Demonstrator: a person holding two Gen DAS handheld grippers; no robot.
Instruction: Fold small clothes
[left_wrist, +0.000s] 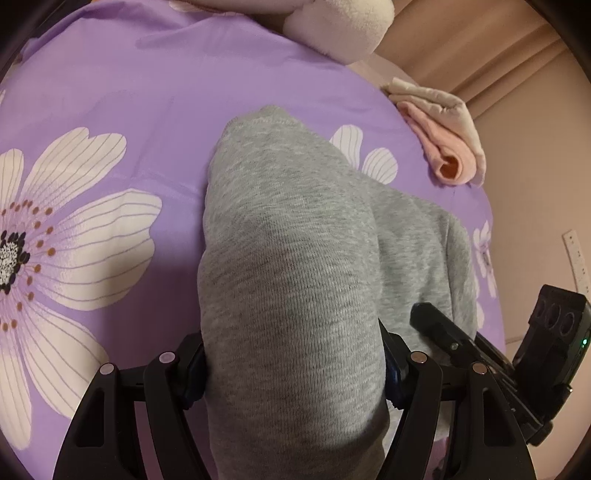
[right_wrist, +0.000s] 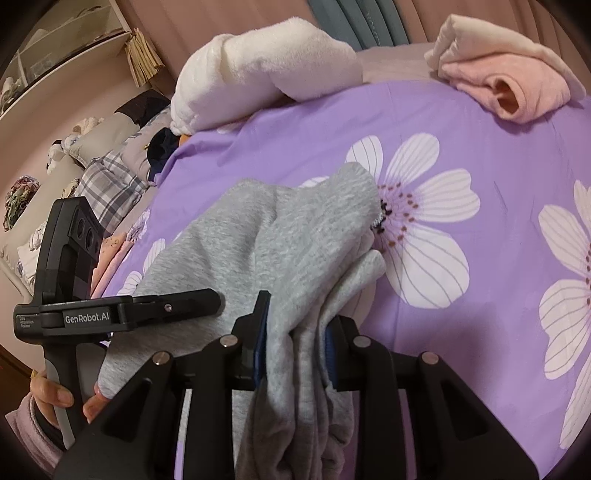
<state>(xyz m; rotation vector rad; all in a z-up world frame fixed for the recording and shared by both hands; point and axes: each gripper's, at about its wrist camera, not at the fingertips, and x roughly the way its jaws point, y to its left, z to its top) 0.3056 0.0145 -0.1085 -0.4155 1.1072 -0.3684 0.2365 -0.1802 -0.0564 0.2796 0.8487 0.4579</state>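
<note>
Grey jersey fills both of my views: the small grey garment (left_wrist: 288, 258) hangs between my two grippers over the purple flowered bedsheet (left_wrist: 110, 92), with its far end draped down onto the sheet. My left gripper (left_wrist: 295, 373) has its jaws set wide, pressing on a thick rounded fold of the cloth from either side. My right gripper (right_wrist: 295, 343) has its jaws drawn narrow on a bunch of several layers. I judge the main risk to be the right grip: the layers there look uneven, and if an inner one slips out as I lay the cloth down, the fold will land crooked. The wide left hold could also let the bulky fold roll out sideways if I tilt it. A folded pink garment (right_wrist: 506, 85) lies at the far right edge of the bed and a white fleecy item (right_wrist: 266, 70) at the far left, both well apart from my work. I cannot tell what kind of garment this is, since its near part is cut off below both views, and the pads themselves are mostly hidden by cloth.
</note>
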